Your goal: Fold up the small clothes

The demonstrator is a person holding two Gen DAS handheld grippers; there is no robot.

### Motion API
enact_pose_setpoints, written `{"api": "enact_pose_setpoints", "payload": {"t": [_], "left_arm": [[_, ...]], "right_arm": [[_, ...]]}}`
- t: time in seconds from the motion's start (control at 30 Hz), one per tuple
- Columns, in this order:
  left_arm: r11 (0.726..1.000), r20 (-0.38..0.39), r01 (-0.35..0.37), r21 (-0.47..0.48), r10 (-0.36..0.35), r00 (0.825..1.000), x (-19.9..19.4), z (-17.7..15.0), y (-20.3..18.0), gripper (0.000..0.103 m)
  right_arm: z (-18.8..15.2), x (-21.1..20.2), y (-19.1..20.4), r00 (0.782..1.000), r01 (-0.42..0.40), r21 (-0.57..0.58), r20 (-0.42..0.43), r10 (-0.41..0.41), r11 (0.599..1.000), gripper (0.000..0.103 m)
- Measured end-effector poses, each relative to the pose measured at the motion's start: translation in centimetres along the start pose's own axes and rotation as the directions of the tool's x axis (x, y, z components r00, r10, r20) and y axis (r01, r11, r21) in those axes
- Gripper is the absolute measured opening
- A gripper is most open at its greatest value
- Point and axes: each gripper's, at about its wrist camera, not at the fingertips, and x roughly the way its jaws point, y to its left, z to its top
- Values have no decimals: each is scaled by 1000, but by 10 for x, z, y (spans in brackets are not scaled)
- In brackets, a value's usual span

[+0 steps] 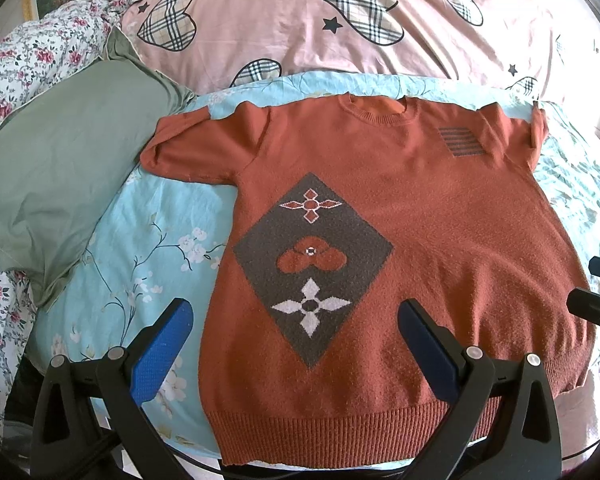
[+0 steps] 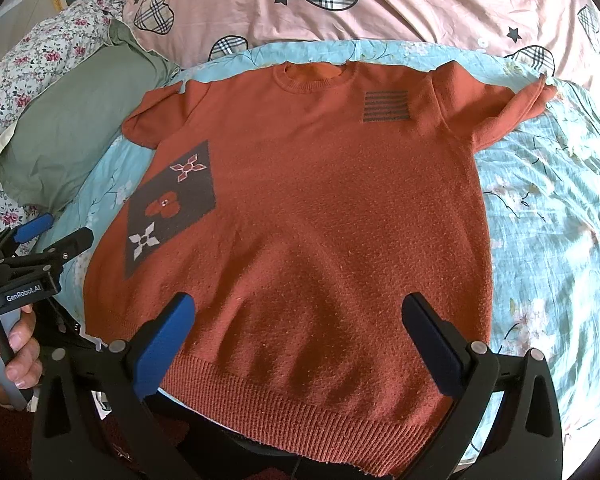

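Rust-orange knitted sweater [image 1: 440, 216], spread flat and unfolded, front up, collar toward 12 o'clock, ribbed hem toward 6 o'clock, short sleeves out toward 9 and 3 o'clock, grey diamond motif at lower left

"GenRobot.AI" in white on the black left claw [image 2: 50, 236] body

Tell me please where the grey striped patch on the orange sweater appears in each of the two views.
Left wrist view: the striped patch is upper right of centre, on the sweater chest.
Right wrist view: the striped patch is upper centre, slightly right.
Shared landmark: the round collar, just up and left of the patch in both views.
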Motion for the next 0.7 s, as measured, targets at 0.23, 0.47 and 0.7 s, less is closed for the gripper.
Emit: {"api": "enact_pose_setpoints", "payload": {"t": [0.23, 0.47, 0.7], "left_arm": [[1000, -19, 9, 0, -9, 1000, 2, 0, -1, 102], [1000, -8, 1, 10, -1, 1000, 3, 1, -3, 102], [1000, 0, 2, 11, -2, 1000, 5, 2, -3, 103]], "right_arm": [[0, 0, 0, 1000, 0, 0, 4, 0, 1000, 103], [1, -1, -1, 1000, -10, 6, 20, 10, 1000, 103], [3, -4, -10, 998, -26, 27, 62, 25, 999, 103]]}}
